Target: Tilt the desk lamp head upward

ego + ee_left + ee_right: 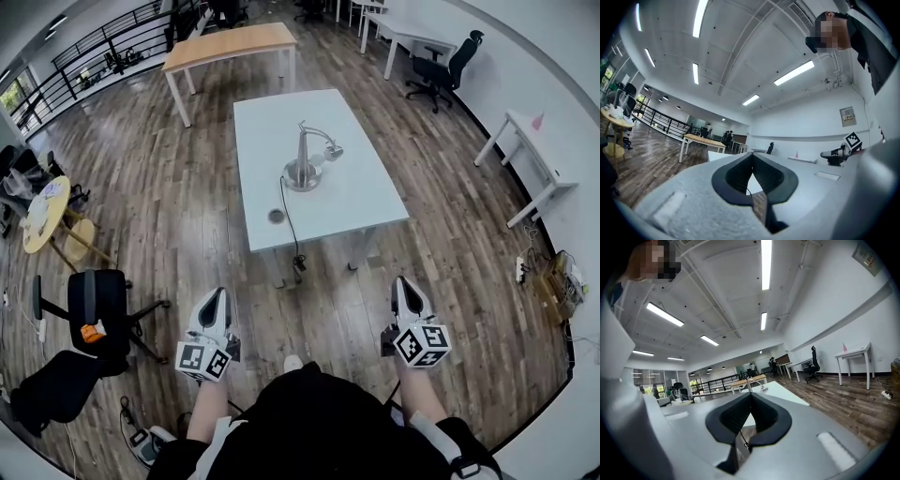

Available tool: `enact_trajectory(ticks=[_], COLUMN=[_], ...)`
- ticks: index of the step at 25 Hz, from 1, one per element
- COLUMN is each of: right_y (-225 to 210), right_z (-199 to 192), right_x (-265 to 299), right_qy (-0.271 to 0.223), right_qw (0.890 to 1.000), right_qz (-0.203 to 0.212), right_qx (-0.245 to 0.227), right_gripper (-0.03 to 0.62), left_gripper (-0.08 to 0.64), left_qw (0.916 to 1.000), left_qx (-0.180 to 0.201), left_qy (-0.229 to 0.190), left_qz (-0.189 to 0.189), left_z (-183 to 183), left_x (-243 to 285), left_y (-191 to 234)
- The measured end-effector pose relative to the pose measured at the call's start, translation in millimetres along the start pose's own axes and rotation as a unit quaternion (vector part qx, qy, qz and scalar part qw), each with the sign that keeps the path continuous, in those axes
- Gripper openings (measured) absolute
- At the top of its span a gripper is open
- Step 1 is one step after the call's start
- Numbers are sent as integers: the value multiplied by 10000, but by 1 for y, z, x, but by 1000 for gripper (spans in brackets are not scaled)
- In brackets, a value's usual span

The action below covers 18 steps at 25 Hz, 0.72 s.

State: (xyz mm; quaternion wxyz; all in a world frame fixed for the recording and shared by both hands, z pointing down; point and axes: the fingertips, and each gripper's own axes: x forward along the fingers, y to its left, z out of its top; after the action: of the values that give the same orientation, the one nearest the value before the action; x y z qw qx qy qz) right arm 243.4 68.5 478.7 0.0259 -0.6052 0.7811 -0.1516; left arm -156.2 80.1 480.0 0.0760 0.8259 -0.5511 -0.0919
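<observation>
Well ahead of the person, near the middle of the white tabletop (366, 192), stands the desk lamp (303, 159), upright on its round base. Its curved neck bends over so that the lamp head (333, 151) droops toward the surface. That drooping head is the part the task wants raised. A dark cable (289, 220) runs from the base across the tabletop and over the near edge, presumably to reach power below. This likely explains why the lamp sits toward this side rather than at the far end.

Both grippers are well apart from the lamp, out over the wooden floor (187, 206) in front of the person's body. The left gripper (219, 294) has its jaws pressed together with nothing between them, and the right gripper (401, 283) is likewise closed and empty. Each is held out from a forearm at waist level, roughly level and pointing toward the table, one on either side of the body. This looks like a carrying pose for the approach. No contact has been made, so the tilt has not begun.
</observation>
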Motion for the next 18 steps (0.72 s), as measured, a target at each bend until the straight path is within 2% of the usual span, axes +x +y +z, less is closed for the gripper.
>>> enact_trajectory(ticks=[5, 11, 14, 18], right_y=[8, 1, -11, -33], right_z=[8, 19, 29, 41], right_x=[24, 52, 77, 128], right_qy=[0, -38, -114, -105], right_qw=[10000, 9998, 9998, 9994], right_qz=[-26, -46, 34, 317], right_qx=[-47, -201, -149, 36], right_gripper=[5, 5, 5, 5], left_gripper=[0, -2, -2, -2], left_qw=[10000, 9999, 9999, 9996], left_qx=[51, -12, -36, 184], left_qy=[35, 2, -36, -103], left_qz=[-63, 141, 134, 186], left_z=[-1, -6, -6, 10], left_x=[19, 47, 69, 103], left_y=[26, 38, 37, 23])
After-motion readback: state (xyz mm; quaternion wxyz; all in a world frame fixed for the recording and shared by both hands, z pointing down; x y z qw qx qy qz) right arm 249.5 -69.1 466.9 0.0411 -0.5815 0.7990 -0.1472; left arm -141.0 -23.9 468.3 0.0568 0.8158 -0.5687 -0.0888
